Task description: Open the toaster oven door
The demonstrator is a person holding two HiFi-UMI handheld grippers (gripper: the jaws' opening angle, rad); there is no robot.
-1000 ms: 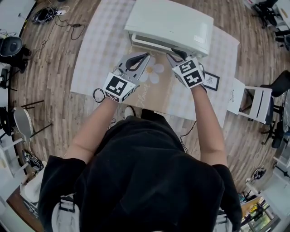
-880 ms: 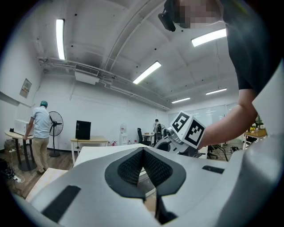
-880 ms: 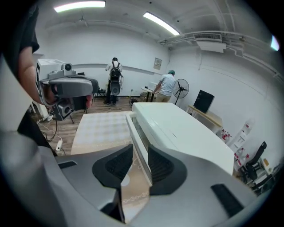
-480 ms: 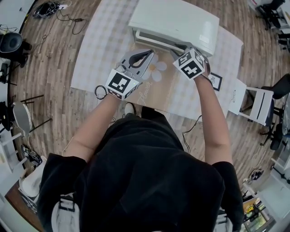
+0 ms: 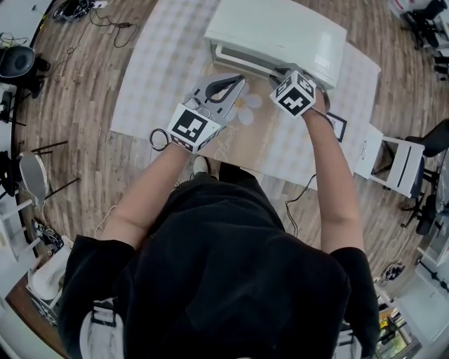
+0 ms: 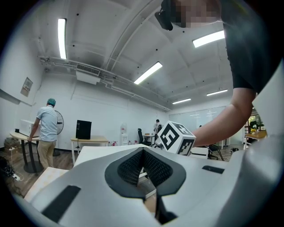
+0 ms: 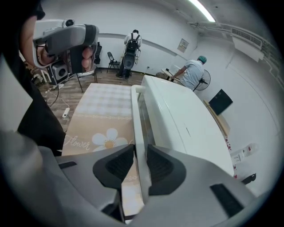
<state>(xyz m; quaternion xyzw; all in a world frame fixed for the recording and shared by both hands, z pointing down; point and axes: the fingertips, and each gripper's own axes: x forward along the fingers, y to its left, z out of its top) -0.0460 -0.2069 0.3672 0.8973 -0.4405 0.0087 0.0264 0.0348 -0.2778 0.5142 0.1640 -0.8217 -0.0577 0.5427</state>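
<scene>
A white toaster oven (image 5: pixel 280 35) stands at the far side of the table, its door closed. Its handle (image 7: pixel 138 128) is a white bar along the door's front. My right gripper (image 5: pixel 284 72) reaches down onto that bar. In the right gripper view, the right gripper (image 7: pixel 140 162) has a dark pad against each side of the handle. Its jaws have just been closing with the handle between them. My left gripper (image 5: pixel 235 80) hovers level over the flower placemat (image 5: pixel 238 133), left of the right one. The left gripper (image 6: pixel 143 162) is shut on nothing.
The checkered tablecloth (image 5: pixel 161 63) covers the table. A small framed card (image 5: pixel 337 126) lies at the right. A white chair (image 5: pixel 400 165) stands beyond the table's right edge. Cables (image 5: pixel 74 7) lie on the wooden floor. A person (image 6: pixel 44 128) stands in the background.
My right gripper has moved down and forward onto the oven's handle and rolled its wrist. The left gripper has kept its place.
</scene>
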